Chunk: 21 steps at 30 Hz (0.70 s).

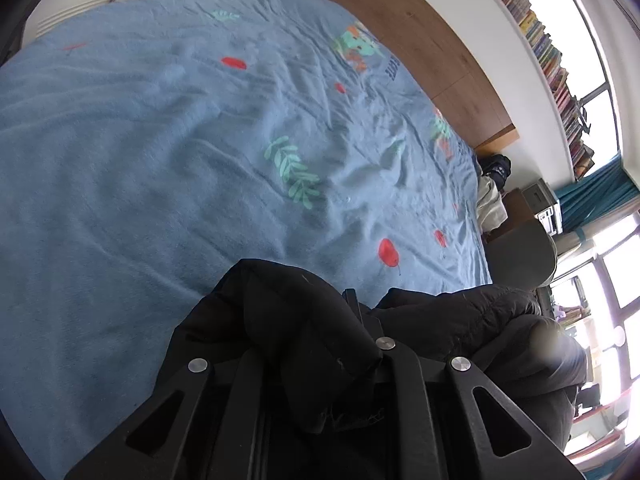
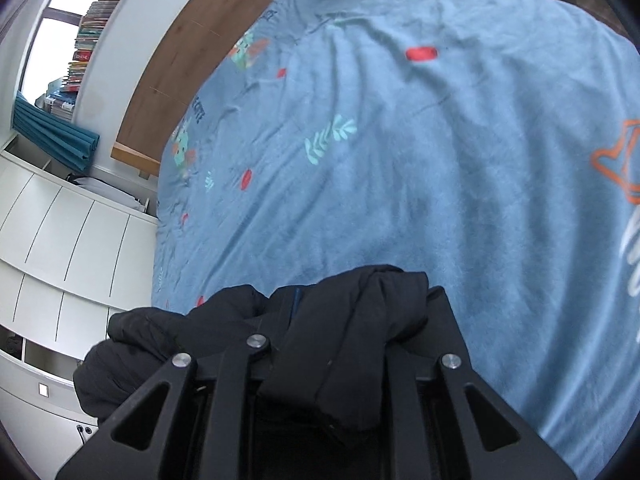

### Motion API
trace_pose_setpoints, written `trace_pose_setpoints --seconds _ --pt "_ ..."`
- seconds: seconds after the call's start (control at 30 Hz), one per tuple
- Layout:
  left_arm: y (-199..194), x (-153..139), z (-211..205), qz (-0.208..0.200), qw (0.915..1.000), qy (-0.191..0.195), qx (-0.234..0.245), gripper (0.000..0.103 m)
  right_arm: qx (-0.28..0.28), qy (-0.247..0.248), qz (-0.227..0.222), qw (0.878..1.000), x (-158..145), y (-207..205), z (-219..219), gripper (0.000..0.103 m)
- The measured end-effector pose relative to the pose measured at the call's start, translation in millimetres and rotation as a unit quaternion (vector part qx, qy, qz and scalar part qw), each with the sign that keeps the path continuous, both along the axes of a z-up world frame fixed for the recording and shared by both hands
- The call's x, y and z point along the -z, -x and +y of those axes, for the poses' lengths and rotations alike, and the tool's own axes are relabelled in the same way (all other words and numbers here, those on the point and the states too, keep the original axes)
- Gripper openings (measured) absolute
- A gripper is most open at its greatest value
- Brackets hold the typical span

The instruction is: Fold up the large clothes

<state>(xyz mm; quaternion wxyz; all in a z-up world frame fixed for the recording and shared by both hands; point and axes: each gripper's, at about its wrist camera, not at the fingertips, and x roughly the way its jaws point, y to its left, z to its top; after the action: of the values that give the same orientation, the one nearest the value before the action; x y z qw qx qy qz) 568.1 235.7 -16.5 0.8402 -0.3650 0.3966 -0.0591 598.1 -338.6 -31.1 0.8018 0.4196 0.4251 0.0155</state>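
Blue fleece covers the bed (image 1: 160, 140) from edge to edge, creased, printed with green leaves, red spots and an orange figure near one side. A brown wooden headboard (image 1: 420, 40) runs along its far edge against a white wall. Above that a shelf of books (image 1: 548, 48) lines the wall up to the window. White cabinets (image 2: 68, 232) stand beside the bed in my right view, with a teal curtain (image 2: 56, 132) bunched above them.

The black padded coat (image 1: 288, 320) is bunched up at the near edge of the bed, over the blue cover, and I hold it from both ends. My left gripper (image 1: 360, 312) is nearly closed with a fold of the coat between its fingers; the fabric drapes over them, so I cannot tell how firmly the pads press. My right gripper (image 2: 344, 308) is clamped on another thick fold of the coat (image 2: 380, 300), which spills over the fingers and hangs to the left, off the side of the bed.
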Motion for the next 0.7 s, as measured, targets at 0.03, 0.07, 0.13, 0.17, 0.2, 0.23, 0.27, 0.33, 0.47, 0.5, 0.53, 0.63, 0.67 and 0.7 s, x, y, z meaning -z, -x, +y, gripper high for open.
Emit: trace_pose_setpoints --seconds 0.03,0.07,0.13,0.17,0.2,0.23,0.27,0.33,0.47,0.5,0.53,0.63,0.67,0.7 --pt "0 -1 1 0.0 1.0 0.002 0.0 0.016 0.0 -0.004 0.002 1.0 3 -2 0 0.016" --pt "1 -3 1 -0.001 1.0 0.002 0.001 0.016 0.001 -0.007 0.003 1.0 5 -3 -1 0.017" --pt "1 -7 2 -0.002 1.0 -0.002 0.001 0.018 0.001 -0.015 0.003 1.0 6 -3 -3 0.019" --pt "2 -10 2 -0.004 1.0 -0.001 0.001 0.019 0.004 -0.023 0.0 1.0 6 -2 -5 0.021" --pt "3 -14 3 -0.005 1.0 0.001 0.0 0.022 0.006 -0.029 -0.003 1.0 5 1 -6 0.023" --pt "3 -17 5 -0.006 1.0 0.004 -0.002 0.027 0.01 -0.036 -0.01 0.999 3 3 -8 0.029" --pt "4 -21 6 -0.006 0.9999 0.01 -0.006 0.03 0.011 -0.042 -0.016 0.999 0 5 -10 0.041" --pt "3 -28 8 -0.007 0.9997 0.019 -0.012 0.038 0.016 -0.059 -0.031 0.998 -6 9 -13 0.071" --pt "2 -48 10 -0.003 0.9995 0.019 -0.024 0.048 0.038 -0.036 -0.05 0.997 -32 13 -19 0.095" --pt "1 -53 11 -0.003 0.9994 0.021 -0.029 0.051 0.041 -0.034 -0.053 0.997 -37 14 -21 0.095" --pt "1 -57 12 -0.003 0.9992 0.023 -0.033 0.055 0.046 -0.041 -0.061 0.996 -44 17 -26 0.095" --pt "3 -73 20 -0.017 0.9977 0.037 -0.055 0.069 0.055 -0.043 -0.076 0.995 -64 29 -35 0.095" --pt "5 -81 22 -0.024 0.9972 0.031 -0.063 0.072 0.054 -0.038 -0.081 0.995 -71 33 -37 0.095" --pt "7 -88 24 -0.03 0.9968 0.025 -0.07 0.078 0.053 -0.033 -0.085 0.994 -77 37 -38 0.095"
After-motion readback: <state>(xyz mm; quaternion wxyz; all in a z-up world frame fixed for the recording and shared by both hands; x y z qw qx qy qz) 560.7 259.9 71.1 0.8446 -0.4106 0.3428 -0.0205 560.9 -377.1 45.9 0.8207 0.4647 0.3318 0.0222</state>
